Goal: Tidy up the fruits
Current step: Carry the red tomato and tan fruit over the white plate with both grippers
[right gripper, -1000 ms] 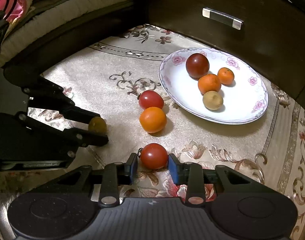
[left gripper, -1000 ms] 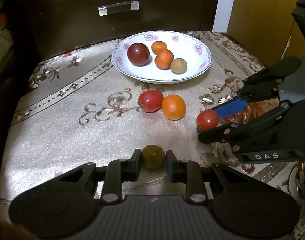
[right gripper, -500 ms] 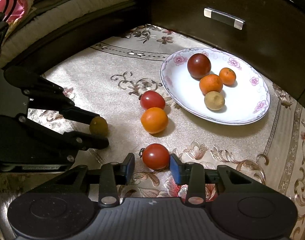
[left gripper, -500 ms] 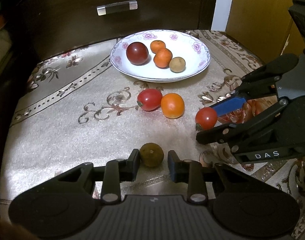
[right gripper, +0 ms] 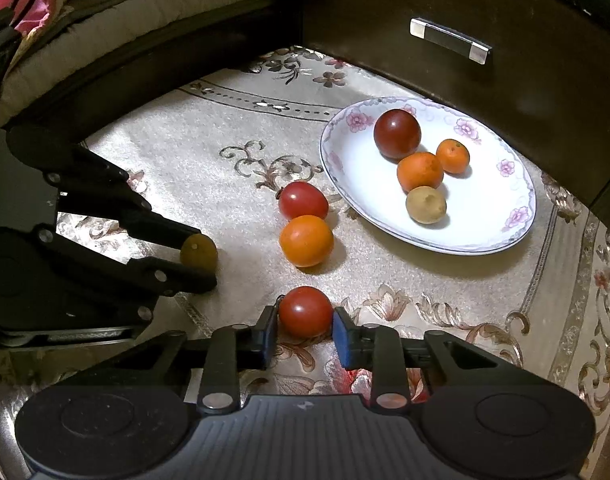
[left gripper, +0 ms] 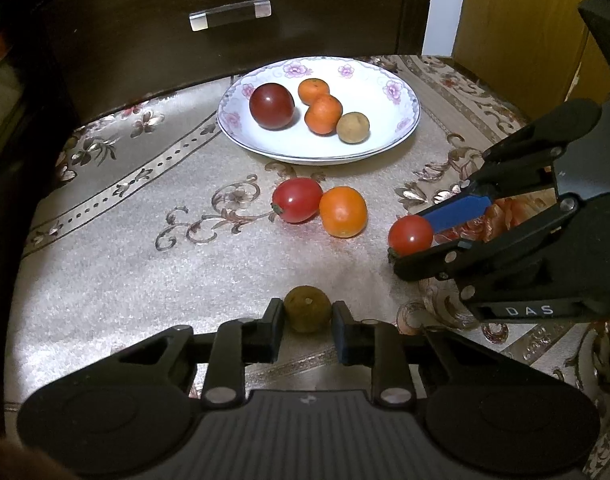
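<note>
A small brown-green fruit [left gripper: 307, 308] sits between the fingers of my left gripper [left gripper: 307, 316], both pads touching it, low over the patterned cloth. My right gripper [right gripper: 305, 326] is shut on a red tomato [right gripper: 305, 310], which also shows at the right of the left wrist view as the red tomato [left gripper: 411, 236]. Another tomato [left gripper: 297, 199] and an orange [left gripper: 342, 211] lie loose, touching each other, in front of the white flowered plate [left gripper: 369, 80]. The plate holds a dark red tomato [left gripper: 271, 105], two small oranges and a tan fruit [left gripper: 352, 127].
A dark cabinet with a drawer handle [left gripper: 229, 14] stands right behind the plate. A yellow wooden panel [left gripper: 505, 12] rises at the back right. A cushioned seat edge [right gripper: 105, 8] runs along the far left. The gold patterned cloth [left gripper: 125, 240] covers the table.
Half a second ago both grippers' jaws stood a little wider around their fruits; now the pads press on them again. Neither fruit has shifted much.
</note>
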Demonstrator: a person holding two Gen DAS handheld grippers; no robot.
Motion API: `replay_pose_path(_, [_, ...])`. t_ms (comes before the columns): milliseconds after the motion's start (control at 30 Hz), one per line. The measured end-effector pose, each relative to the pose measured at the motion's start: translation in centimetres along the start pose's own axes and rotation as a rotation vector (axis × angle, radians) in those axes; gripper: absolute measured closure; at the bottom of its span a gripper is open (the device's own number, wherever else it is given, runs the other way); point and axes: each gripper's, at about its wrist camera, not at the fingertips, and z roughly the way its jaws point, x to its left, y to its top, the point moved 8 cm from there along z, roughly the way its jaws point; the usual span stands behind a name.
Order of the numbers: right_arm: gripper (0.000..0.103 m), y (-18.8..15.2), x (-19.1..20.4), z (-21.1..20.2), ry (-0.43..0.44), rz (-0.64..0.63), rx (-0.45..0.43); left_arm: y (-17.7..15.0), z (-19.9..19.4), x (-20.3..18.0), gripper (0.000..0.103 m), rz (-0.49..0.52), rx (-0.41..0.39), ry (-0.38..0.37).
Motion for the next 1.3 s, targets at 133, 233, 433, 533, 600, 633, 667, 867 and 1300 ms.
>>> replay_pose_path(133, [0.078,0.3,0.1,-0.3,0.005,0.003,-0.012,0.4,-0.2,-0.3,0.071,0.006,-0.008,-0.004])
replay_pose_path(233, [0.078,0.5,0.0,-0.6,0.008,0.006,-0.019,0.8,-0.3,-0.4,0.071,0.008,-0.016,-0.005])
replay_pose_path(433, [0.078,0.8,-0.2,-0.9,0.006,0.016,-0.031,1.7,-0.3,-0.7,0.071,0.015,-0.026,-0.006])
replay_pose_path(533, [0.078,0.9,-0.5,-1.2,-0.001,0.024,-0.041,2.1,-0.3,-0.9,0.071,0.021,-0.029,-0.002])
replay_pose_path(600, [0.078,1.0,-0.6,-1.4,-0.007,0.027,-0.046,2.3,-0.3,-1.0,0.071,0.024,-0.033,0.001])
replay_pose_path(633, [0.078,1.0,-0.6,-1.5,-0.01,0.027,-0.049,2.4,-0.3,-1.0,0.071,0.026,-0.034,0.002])
replay_pose_path(667, [0.078,1.1,-0.7,-1.5,-0.011,0.028,-0.051,2.5,-0.3,-1.0,0.071,0.028,-0.036,0.005])
replay_pose_path(867, [0.078,1.5,-1.2,-1.9,-0.027,0.038,-0.069,3.4,-0.5,-1.0,0.071,0.034,-0.049,0.017])
replay_pose_path(1300, [0.077,2.9,-3.6,-2.6,-0.08,0.074,-0.112,6.3,-0.3,-1.1,0.072,0.046,-0.088,0.046])
